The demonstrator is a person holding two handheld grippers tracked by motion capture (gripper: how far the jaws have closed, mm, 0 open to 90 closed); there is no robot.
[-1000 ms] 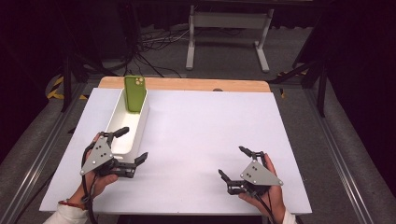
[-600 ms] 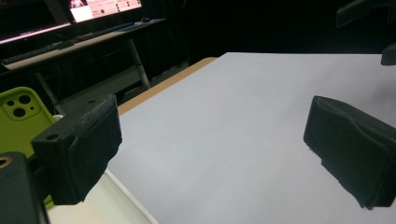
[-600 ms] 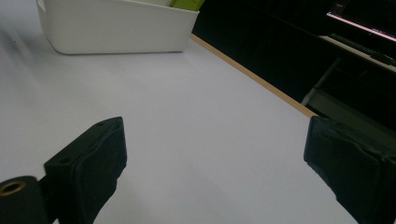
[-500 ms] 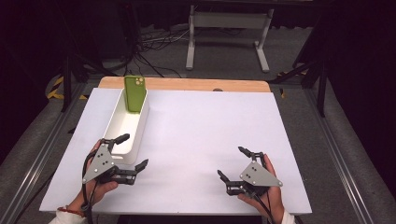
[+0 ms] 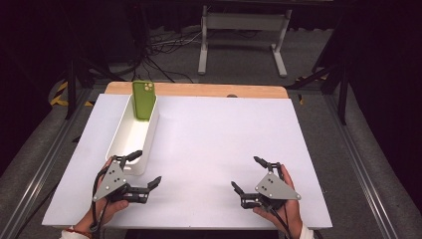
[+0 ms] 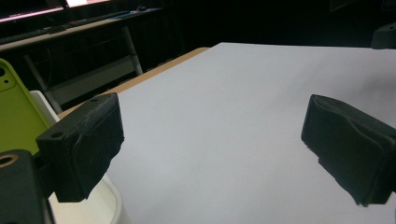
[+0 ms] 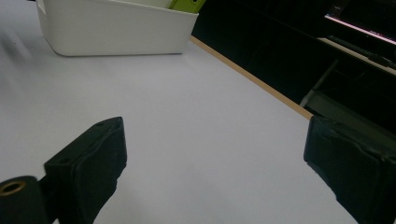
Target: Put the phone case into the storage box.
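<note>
A green phone (image 5: 143,99) stands on end, leaning against the far wall of a long white bin (image 5: 119,142) at the table's left. My left gripper (image 5: 148,167) hovers open beside the bin's near end, one jaw by its near corner, nothing between the jaws. In the left gripper view the left gripper (image 6: 215,140) frames bare white table, with the phone (image 6: 14,116) and the bin's rim (image 6: 109,200) at the left edge. My right gripper (image 5: 245,172) is open and holds nothing, low at the front right. Beyond the open right gripper (image 7: 215,158) in its own view lie the bin (image 7: 116,32) and the phone's tip (image 7: 189,3).
The table (image 5: 224,134) is covered in white, with a wooden strip (image 5: 199,89) along its far edge. Dark floor with cables and a metal stand (image 5: 239,30) lies beyond. Metal rails run down both sides of the table.
My left gripper has drawn back from the bin's side toward the front edge of the table. The right gripper has hardly moved. Both stay open.
</note>
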